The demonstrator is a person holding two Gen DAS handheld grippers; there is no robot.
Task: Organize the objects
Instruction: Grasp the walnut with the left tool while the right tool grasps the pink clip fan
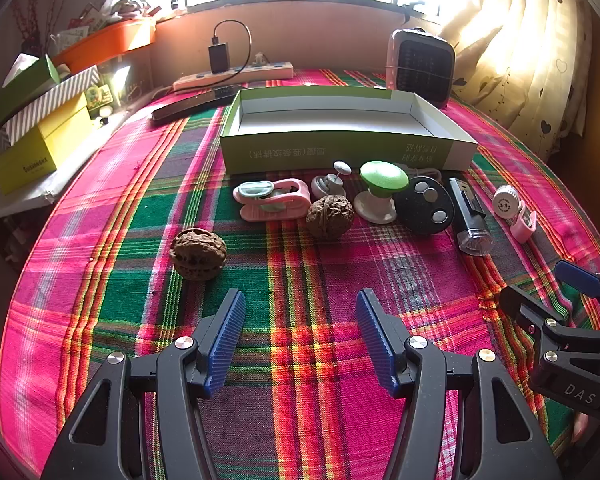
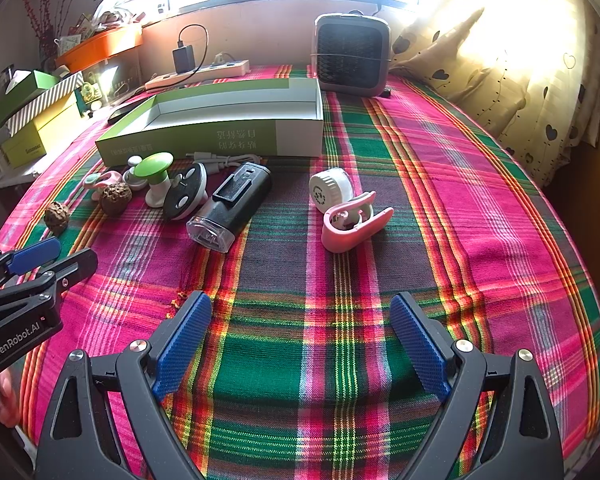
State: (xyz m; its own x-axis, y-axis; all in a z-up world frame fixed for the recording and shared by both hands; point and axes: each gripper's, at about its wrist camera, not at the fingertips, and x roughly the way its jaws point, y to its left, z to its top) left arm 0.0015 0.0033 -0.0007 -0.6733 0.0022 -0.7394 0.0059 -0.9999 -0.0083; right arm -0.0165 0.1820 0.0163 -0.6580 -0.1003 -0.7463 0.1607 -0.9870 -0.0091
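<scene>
A: Both the left gripper point(image 1: 300, 336) and the right gripper point(image 2: 300, 340) were spread, empty.

B: Only the right view showed the pink clip point(image 2: 356, 222) whole, centre frame; the green box point(image 2: 220, 128) sat upper left.

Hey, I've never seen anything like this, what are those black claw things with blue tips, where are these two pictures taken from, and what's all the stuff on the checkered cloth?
No robot here: a person holds a handheld gripper in each hand, each with a wide-angle camera looking along its two fingers. One picture comes from the left gripper, the other from the right gripper; each also catches the other at its edge. Both are open and hold nothing.

On the plaid cloth stands an empty green and white box. In front lie two walnuts, a pink clip, a green-topped knob, a black disc, a black flashlight and a small white clip fan. Behind stand a heater and a power strip.
</scene>
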